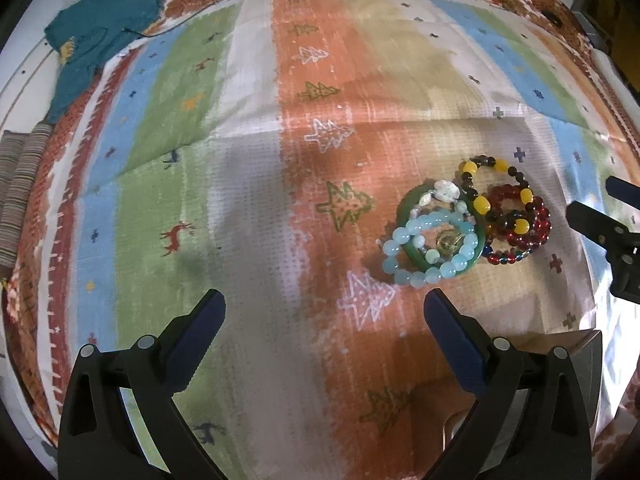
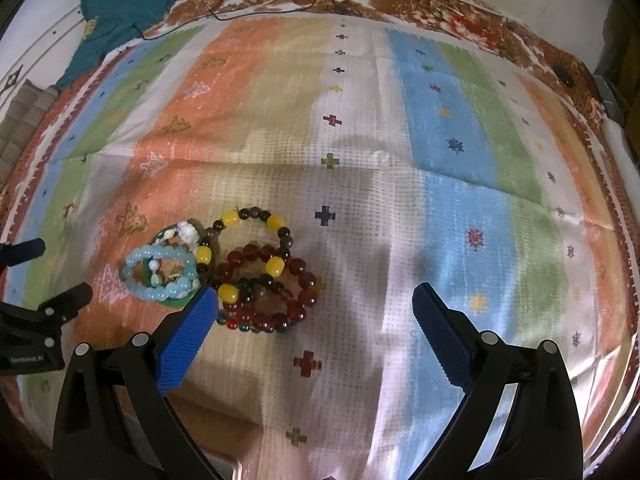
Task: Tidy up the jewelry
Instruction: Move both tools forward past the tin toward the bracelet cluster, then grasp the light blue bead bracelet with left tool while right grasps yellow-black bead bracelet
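The only writing I can find is a small white label on the body of my left tool (image 2: 24,248) as it shows at the left edge of the right wrist view; the letters are too blurred to read. Nothing on the striped cloth (image 1: 248,200) carries text, only printed trees, deer and little crosses.

My left tool (image 1: 324,308) is spread wide, its two blue pads (image 1: 208,320) far apart with nothing between them, hovering over the grey and orange stripes. My right tool (image 2: 316,304) is just as wide apart and grips nothing. Its left blue pad (image 2: 188,340) sits just beside the near edge of the jewelry pile; I cannot tell whether it touches the beads.

The jewelry lies in one heap on the cloth, to the right of my left tool and to the left of my right one. A green bangle (image 1: 408,216) lies under a light blue bead bracelet (image 1: 404,258), with a white shell piece (image 1: 446,191) at its far side. Touching these on the right are a dark bead bracelet with yellow beads (image 1: 482,204) and a red bead bracelet (image 1: 538,224), overlapping each other.

A teal garment (image 1: 100,28) lies at the far left corner, a thin black cable (image 2: 256,10) along the far edge.
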`<state>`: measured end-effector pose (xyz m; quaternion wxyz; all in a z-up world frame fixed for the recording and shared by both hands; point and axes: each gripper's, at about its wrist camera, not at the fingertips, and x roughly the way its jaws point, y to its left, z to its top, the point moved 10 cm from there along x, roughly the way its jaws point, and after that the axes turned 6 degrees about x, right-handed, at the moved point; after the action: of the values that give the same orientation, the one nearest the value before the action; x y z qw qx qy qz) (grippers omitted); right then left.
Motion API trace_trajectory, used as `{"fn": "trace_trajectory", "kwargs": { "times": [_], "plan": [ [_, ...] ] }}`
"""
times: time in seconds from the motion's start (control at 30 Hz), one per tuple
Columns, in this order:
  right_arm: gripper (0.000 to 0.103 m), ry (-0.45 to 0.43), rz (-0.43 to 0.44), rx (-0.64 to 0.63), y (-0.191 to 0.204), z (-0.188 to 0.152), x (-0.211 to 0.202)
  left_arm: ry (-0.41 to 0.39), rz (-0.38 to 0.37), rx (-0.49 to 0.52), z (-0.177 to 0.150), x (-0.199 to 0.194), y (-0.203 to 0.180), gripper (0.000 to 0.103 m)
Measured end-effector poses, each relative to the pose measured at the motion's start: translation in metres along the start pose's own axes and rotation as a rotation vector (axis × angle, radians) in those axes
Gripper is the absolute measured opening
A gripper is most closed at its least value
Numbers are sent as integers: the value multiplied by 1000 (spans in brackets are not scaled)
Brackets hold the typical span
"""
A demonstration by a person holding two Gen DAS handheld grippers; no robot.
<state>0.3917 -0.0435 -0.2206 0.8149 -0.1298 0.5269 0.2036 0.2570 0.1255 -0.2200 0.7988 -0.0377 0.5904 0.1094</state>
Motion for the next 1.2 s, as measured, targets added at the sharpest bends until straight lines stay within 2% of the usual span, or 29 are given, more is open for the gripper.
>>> {"fn": "trace_trajectory", "kwargs": {
  "times": [0.37, 0.6, 0.67, 0.9, 1.03, 1.1, 1.17, 1.2],
  "plan": [
    [99, 39, 9, -10, 9, 8, 27, 14, 22, 27, 12, 14, -7, 97],
    [98, 42, -16, -20, 8, 17, 40, 15, 71, 14, 20, 28, 2, 97],
    [86, 53, -18, -23, 9, 18, 45, 18, 72, 2, 21, 32, 4, 97],
    [84, 80, -13, -28, 12, 19, 60, 41, 59, 11, 23, 47, 1, 97],
    [76, 90, 0, -24, 14, 22, 66, 51, 63, 19, 22, 54, 0, 96],
    [69, 90, 6, -25, 16, 24, 68, 53, 61, 24, 21, 57, 0, 95],
    [54, 96, 2, -31, 18, 25, 70, 53, 59, 25, 21, 59, -1, 94],
    [53, 101, 1, -35, 19, 25, 72, 51, 58, 24, 21, 59, -1, 92]
  ]
}}
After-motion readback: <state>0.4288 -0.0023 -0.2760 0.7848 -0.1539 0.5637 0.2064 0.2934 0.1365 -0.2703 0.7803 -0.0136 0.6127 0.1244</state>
